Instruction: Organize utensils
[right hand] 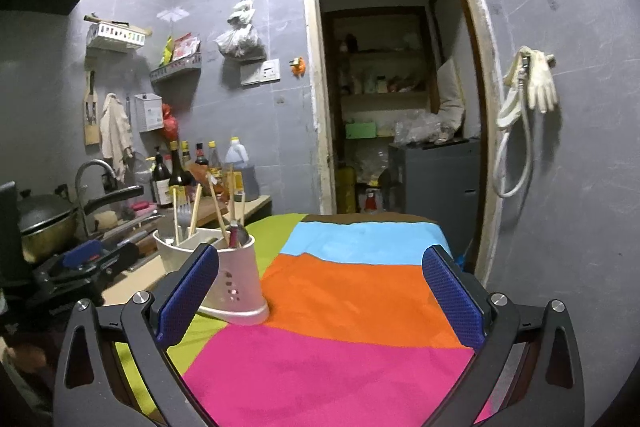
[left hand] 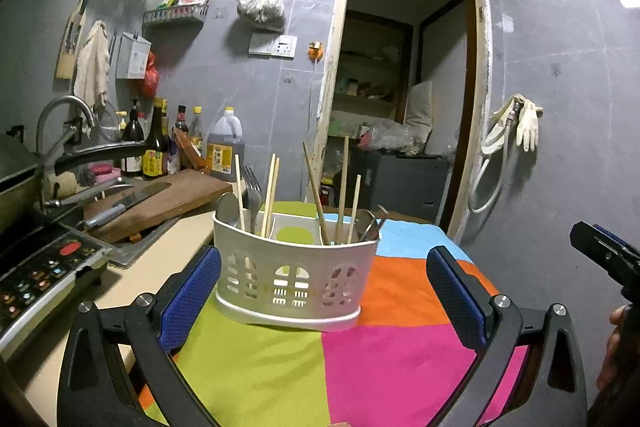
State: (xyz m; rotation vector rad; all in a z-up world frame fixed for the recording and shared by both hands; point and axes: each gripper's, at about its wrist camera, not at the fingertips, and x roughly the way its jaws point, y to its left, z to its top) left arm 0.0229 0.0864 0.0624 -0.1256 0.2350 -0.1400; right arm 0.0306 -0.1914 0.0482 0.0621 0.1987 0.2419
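A white perforated utensil holder [left hand: 292, 279] stands on the colourful cloth [left hand: 380, 359]. It holds several wooden chopsticks [left hand: 343, 187], a fork [left hand: 251, 187] and spoons [left hand: 228, 209]. My left gripper [left hand: 324, 291] is open just in front of the holder, its blue pads either side of it and apart from it. In the right wrist view the holder [right hand: 236, 279] sits at the left, behind the left blue pad. My right gripper [right hand: 320, 301] is open above the cloth [right hand: 340, 307] with nothing between its fingers. The right gripper's tip [left hand: 604, 255] shows at the left view's right edge.
Left of the cloth is a counter with a cutting board [left hand: 160, 203], a knife [left hand: 120, 207], an induction cooker [left hand: 40, 275], a sink tap [left hand: 60, 115], a pan [right hand: 44, 223] and sauce bottles [left hand: 224, 147]. A doorway [left hand: 404, 87] opens behind the table. Gloves [left hand: 524, 123] hang on the right wall.
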